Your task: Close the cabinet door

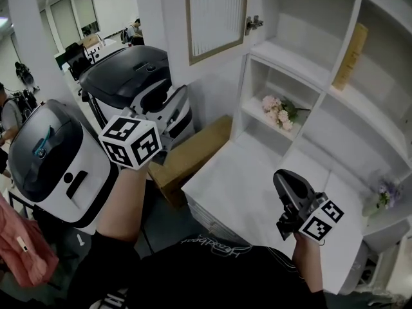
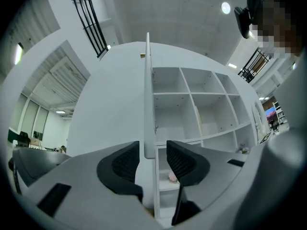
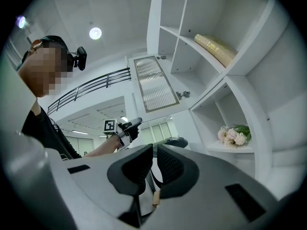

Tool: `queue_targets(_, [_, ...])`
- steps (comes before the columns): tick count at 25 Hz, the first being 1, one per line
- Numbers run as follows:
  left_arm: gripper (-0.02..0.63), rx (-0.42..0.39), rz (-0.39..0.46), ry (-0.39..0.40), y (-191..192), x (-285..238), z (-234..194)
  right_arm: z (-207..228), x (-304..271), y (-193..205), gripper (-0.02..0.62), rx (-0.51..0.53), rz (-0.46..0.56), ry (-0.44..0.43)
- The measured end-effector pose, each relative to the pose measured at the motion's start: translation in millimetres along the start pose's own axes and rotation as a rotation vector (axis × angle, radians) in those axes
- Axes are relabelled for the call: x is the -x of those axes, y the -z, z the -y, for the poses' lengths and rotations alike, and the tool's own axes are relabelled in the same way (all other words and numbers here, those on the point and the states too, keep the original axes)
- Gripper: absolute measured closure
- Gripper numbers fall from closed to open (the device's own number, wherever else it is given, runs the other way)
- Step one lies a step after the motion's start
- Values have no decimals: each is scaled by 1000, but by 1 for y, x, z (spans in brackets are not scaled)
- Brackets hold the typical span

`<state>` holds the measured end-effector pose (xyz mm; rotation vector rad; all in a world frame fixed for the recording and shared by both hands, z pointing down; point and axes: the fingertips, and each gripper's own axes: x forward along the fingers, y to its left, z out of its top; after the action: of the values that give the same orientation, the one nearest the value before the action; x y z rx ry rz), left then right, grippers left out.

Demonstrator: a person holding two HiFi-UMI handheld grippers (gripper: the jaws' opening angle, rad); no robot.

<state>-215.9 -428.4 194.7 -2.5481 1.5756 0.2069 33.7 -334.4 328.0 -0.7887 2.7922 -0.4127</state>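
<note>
The cabinet door (image 1: 215, 18), white with a ribbed glass panel in a wood frame, stands swung open from the white shelving (image 1: 309, 63). Its hinge (image 1: 253, 24) shows at the opening. In the left gripper view the door (image 2: 147, 95) appears edge-on, and its lower corner lies in line with the gap of my left gripper (image 2: 152, 150). The jaws stand apart and the pads do not press on it. Its marker cube (image 1: 131, 141) is left of the door. My right gripper (image 1: 282, 180) hovers over the white counter (image 1: 244, 172), shut and empty.
Pink flowers (image 1: 278, 111) lie in a lower compartment and a yellowish roll (image 1: 351, 56) rests on a higher shelf. A cardboard box (image 1: 193, 153) sits beside the counter. Two black-and-white machines (image 1: 129, 76) stand on the left. People are far back in the room.
</note>
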Motion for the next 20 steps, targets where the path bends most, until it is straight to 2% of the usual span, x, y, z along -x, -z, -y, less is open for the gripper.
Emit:
queue_targets(10, [517, 38, -4, 63, -7, -6, -10, -24, -19, -4, 540, 21, -20, 37])
queue_targets(20, [518, 40, 2, 86, -6, -3, -7, -44, -34, 15, 540, 34, -22, 66])
